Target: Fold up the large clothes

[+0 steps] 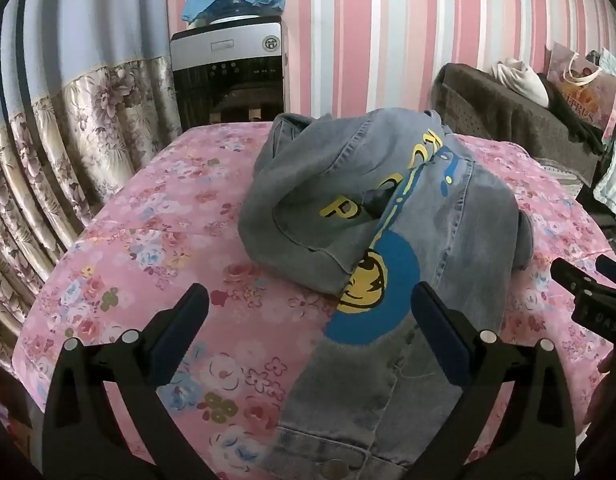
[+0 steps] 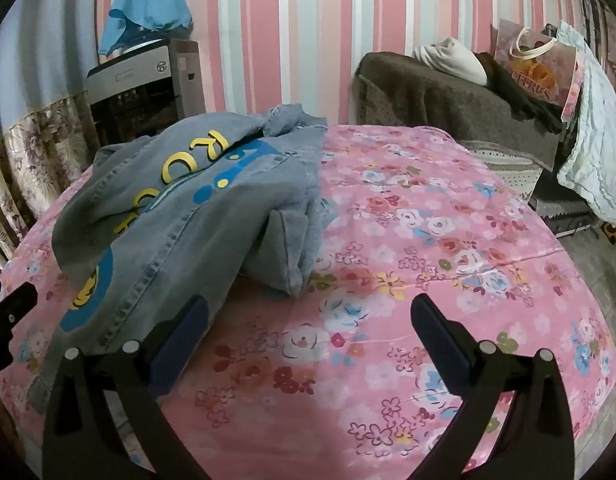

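Note:
A grey denim jacket (image 1: 387, 216) with yellow letters and a blue and yellow smiley print lies rumpled on the pink floral table cover (image 1: 156, 240). A sleeve is folded over its back. My left gripper (image 1: 309, 300) is open and empty, above the jacket's near hem. The right gripper also shows at the right edge of the left wrist view (image 1: 583, 288). In the right wrist view the jacket (image 2: 196, 208) lies to the left. My right gripper (image 2: 308, 312) is open and empty over the bare cover (image 2: 427, 240), its left finger beside the jacket's edge.
A water dispenser (image 1: 228, 72) draped with a blue cloth stands behind the table by a floral curtain (image 1: 68, 140). A brown covered seat (image 2: 447, 96) with a cushion and a gift bag (image 2: 539, 68) stands at the back right. The wall is pink striped.

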Demonstrator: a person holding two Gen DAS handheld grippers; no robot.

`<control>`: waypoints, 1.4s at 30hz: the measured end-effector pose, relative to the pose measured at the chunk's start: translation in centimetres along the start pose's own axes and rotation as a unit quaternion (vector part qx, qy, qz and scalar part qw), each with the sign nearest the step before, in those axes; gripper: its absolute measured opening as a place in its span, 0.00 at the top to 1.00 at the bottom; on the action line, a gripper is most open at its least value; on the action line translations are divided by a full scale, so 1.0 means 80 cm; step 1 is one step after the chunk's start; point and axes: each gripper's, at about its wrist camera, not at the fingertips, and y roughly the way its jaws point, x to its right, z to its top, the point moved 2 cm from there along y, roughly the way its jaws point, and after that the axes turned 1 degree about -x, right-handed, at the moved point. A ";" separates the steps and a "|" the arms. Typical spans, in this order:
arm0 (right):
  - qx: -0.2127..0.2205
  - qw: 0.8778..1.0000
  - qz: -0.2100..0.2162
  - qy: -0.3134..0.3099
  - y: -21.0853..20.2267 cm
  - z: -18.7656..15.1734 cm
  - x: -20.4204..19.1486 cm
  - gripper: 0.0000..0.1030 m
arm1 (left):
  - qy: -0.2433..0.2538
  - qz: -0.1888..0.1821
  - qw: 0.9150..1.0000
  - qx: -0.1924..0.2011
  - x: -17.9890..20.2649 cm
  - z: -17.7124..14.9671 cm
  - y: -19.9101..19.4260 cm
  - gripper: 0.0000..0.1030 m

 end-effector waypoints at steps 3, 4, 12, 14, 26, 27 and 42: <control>0.001 1.000 -0.002 -0.002 0.000 0.000 0.000 0.02 | 0.000 0.000 1.000 0.002 0.000 0.000 0.000 0.03; 0.001 1.000 -0.002 -0.002 0.000 0.000 0.001 0.02 | 0.001 0.001 1.000 0.004 0.000 0.000 -0.001 0.03; 0.007 1.000 -0.010 -0.005 -0.003 0.003 0.002 0.02 | 0.001 0.001 1.000 0.003 0.000 0.000 -0.001 0.03; 0.008 1.000 -0.010 -0.005 -0.004 0.006 0.000 0.02 | 0.002 0.002 1.000 0.002 0.001 0.000 -0.001 0.03; 0.014 1.000 -0.011 -0.006 -0.004 0.003 0.004 0.02 | 0.002 0.002 1.000 0.002 0.002 -0.001 0.004 0.03; 0.014 1.000 -0.011 -0.006 -0.004 0.003 0.004 0.02 | 0.002 0.002 1.000 0.002 0.006 0.000 0.005 0.03; 0.022 1.000 -0.013 -0.007 -0.008 0.004 0.002 0.02 | 0.002 0.001 1.000 0.002 0.006 0.000 0.005 0.03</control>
